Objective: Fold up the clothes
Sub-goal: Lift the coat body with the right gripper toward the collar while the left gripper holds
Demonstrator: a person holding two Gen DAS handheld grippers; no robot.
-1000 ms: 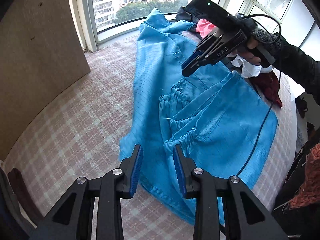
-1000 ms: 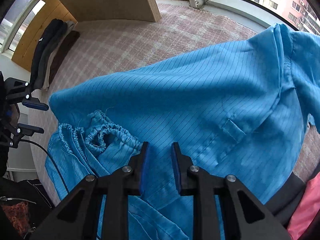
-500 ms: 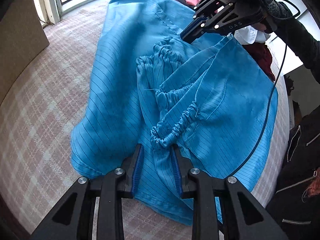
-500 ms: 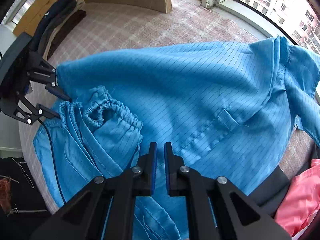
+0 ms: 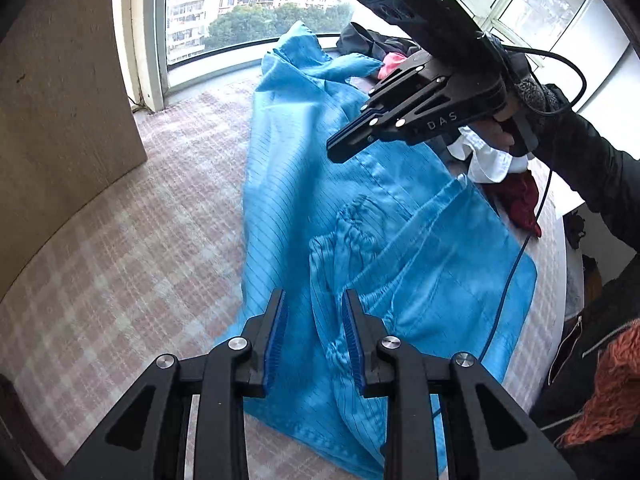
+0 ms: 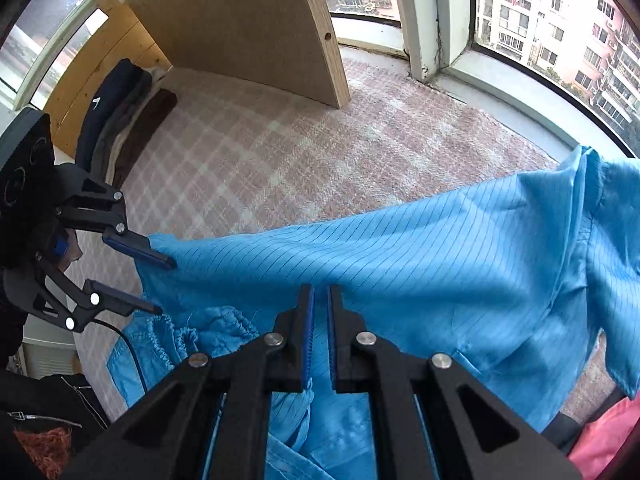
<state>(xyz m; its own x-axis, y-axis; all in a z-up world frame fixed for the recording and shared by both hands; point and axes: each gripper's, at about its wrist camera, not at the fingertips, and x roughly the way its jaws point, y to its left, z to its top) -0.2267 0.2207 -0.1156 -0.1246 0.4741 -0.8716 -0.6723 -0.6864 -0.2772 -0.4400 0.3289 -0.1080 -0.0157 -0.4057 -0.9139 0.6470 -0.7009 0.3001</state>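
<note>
Left wrist view shows the bright blue pinstriped garment with gathered elastic cuffs spread lengthwise over the pink-and-white checked cloth surface, one edge lifted toward the right gripper, whose blue-padded jaws are pressed together on a pinch of the blue fabric. The left gripper hangs just above the garment's near end with its jaws part spread, fabric showing between them but not clearly clamped. Beyond lie a pink garment, a white one, a dark red one, and a light wooden board by the window.
</note>
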